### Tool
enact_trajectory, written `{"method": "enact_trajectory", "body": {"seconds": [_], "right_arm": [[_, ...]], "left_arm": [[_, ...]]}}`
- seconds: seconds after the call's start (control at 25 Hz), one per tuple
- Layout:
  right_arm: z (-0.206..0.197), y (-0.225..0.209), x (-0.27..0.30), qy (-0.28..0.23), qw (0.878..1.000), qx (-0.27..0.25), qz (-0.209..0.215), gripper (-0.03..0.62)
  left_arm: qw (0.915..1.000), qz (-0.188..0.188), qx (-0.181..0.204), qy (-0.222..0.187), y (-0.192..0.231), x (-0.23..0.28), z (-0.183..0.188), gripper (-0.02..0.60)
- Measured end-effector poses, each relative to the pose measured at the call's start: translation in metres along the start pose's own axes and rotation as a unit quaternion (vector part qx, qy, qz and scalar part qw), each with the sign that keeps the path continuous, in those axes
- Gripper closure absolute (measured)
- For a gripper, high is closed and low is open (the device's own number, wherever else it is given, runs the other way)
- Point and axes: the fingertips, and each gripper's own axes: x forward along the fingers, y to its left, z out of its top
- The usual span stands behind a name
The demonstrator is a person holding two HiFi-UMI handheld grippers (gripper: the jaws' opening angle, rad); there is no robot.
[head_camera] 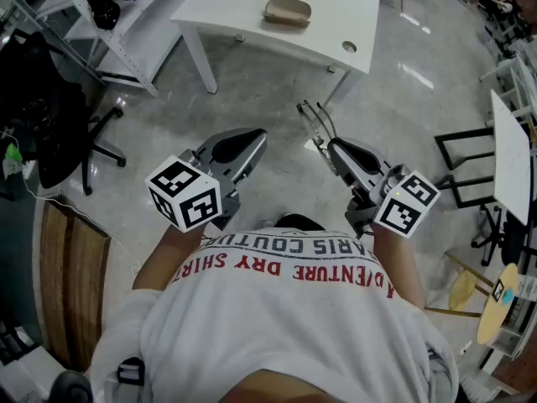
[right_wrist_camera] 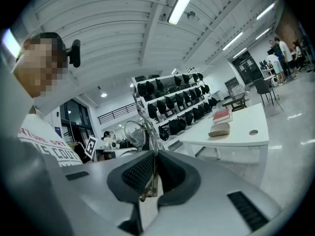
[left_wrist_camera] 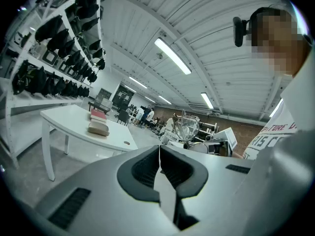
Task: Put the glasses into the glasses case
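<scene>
While the right gripper (right_wrist_camera: pixel 156 168) pinches the glasses (right_wrist_camera: pixel 134 132), lenses jutting past its tips, the left gripper (left_wrist_camera: pixel 159 156) beside it is closed on nothing; the case (head_camera: pixel 288 11) lies on the table (head_camera: pixel 226 11) well ahead of both.

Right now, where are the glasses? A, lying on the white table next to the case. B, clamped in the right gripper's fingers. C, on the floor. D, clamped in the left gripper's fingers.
B: the right gripper is shut on the glasses, which stick out ahead of it, while the left gripper is shut on nothing and the case lies apart on the white table.
</scene>
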Motion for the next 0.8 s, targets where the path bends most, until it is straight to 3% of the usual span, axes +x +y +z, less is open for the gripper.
{"method": "enact_trajectory", "body": {"seconds": [0.44, 0.8], "right_arm": [[0.014, -0.003, 0.013, -0.015, 1.0, -0.008, -0.002, 0.556], [0.025, -0.049, 0.038, -0.029, 0.999, 0.04, -0.022, 0.557]], "left_arm": [[0.9998, -0.006, 0.014, -0.014, 0.005, 0.001, 0.013, 0.552], [0.9995, 0.006, 0.014, -0.027, 0.037, 0.013, 0.028, 0.552]]}}
